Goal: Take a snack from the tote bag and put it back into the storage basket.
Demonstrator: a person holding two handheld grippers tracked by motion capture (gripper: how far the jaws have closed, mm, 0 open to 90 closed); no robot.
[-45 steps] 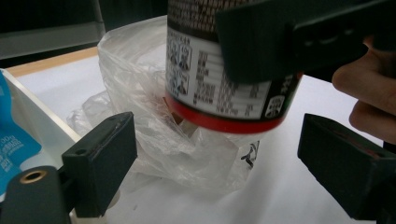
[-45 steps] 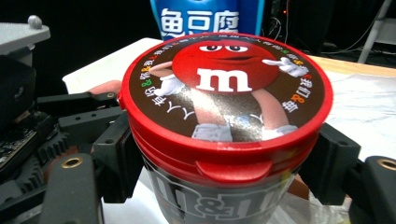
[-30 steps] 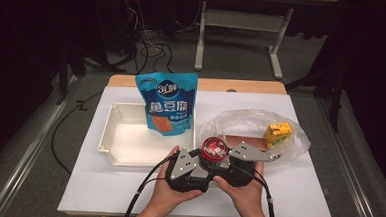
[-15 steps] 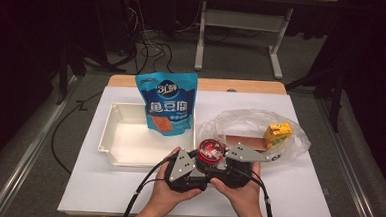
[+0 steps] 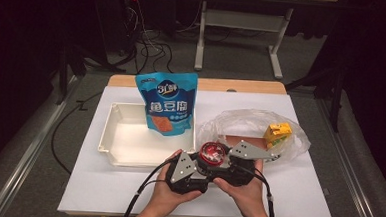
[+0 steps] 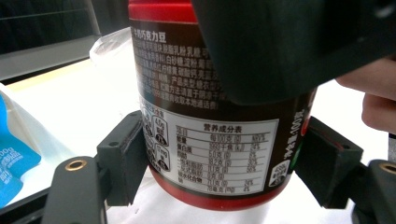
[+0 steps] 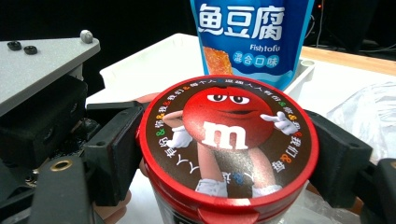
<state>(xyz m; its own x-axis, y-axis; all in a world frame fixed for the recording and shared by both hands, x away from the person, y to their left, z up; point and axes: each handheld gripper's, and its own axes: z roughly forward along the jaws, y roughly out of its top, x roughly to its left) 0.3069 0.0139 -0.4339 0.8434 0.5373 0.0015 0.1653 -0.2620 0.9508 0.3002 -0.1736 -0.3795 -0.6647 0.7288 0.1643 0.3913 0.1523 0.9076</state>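
My left gripper (image 5: 198, 170) has its jaws around the lower body of the tub (image 6: 219, 126), low on the label side; the jaws have just been closing, and the left pad (image 6: 125, 158) lies against the wall, while I cannot tell if the right one touches. My right gripper (image 5: 228, 165) has its jaws on either side of the red lid (image 7: 227, 140), level with its rim. These jaws have just been opening, and I cannot tell whether the pads press on the rim. Both my hands meet around the tub (image 5: 212, 153), which stands upright near the middle of the table's near edge.

Just beyond it, toward the left, a white tray (image 5: 124, 140) lies on the table (image 5: 101, 189), and a blue pouch (image 5: 167, 107) stands at the tray's far right corner. Toward the right edge lies a clear plastic bag (image 5: 253, 122) with a yellow carton (image 5: 277, 133) inside it.
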